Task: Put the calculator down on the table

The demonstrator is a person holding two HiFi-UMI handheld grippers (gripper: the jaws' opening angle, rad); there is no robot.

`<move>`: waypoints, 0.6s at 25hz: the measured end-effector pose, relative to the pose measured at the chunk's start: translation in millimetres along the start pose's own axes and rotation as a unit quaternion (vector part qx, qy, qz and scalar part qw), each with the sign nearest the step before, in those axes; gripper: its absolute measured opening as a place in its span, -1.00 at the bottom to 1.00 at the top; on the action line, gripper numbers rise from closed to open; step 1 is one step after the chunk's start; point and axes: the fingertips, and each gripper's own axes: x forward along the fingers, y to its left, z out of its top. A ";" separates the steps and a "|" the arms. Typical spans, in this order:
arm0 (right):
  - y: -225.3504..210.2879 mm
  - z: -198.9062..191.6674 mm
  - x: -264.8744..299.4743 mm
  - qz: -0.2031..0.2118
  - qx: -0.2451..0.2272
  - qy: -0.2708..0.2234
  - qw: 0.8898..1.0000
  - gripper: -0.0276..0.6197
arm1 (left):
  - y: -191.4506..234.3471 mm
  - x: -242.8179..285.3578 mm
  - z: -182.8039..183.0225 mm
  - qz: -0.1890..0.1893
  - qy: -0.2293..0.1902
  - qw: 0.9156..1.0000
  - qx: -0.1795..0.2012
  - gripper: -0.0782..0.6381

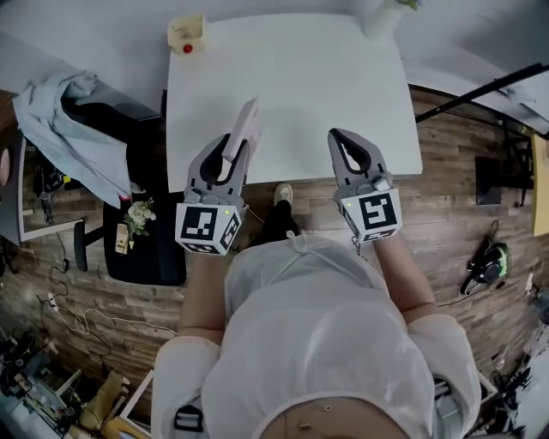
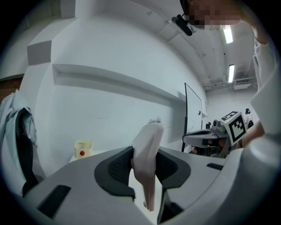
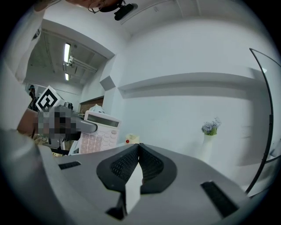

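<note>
The calculator (image 1: 246, 125), white with pale pink keys, stands on edge between the jaws of my left gripper (image 1: 230, 147), which is shut on it above the near edge of the white table (image 1: 300, 77). In the left gripper view the calculator (image 2: 147, 154) shows edge-on, clamped by the dark pads of the left gripper (image 2: 146, 166). In the right gripper view its keypad and display (image 3: 100, 132) face the camera at the left. My right gripper (image 1: 337, 137) hovers to the right over the same table edge, and the right gripper (image 3: 138, 149) is shut with nothing in it.
A small yellow container (image 1: 187, 34) with a red dot sits at the table's far left corner. A white vase (image 1: 377, 13) with a sprig stands at the far right. A black chair with a pale blue cloth (image 1: 64, 124) stands left of the table on the wooden floor.
</note>
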 end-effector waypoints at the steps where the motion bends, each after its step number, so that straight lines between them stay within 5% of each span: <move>1: -7.4 -1.2 13.4 0.000 0.002 0.004 1.000 -0.90 | 7.2 13.7 -2.3 -0.004 0.007 1.000 -0.003 -0.41; 15: -43.3 -64.0 134.6 0.003 0.042 0.086 0.995 -0.90 | 63.5 126.5 -92.1 -0.086 0.135 0.983 -0.084 -0.40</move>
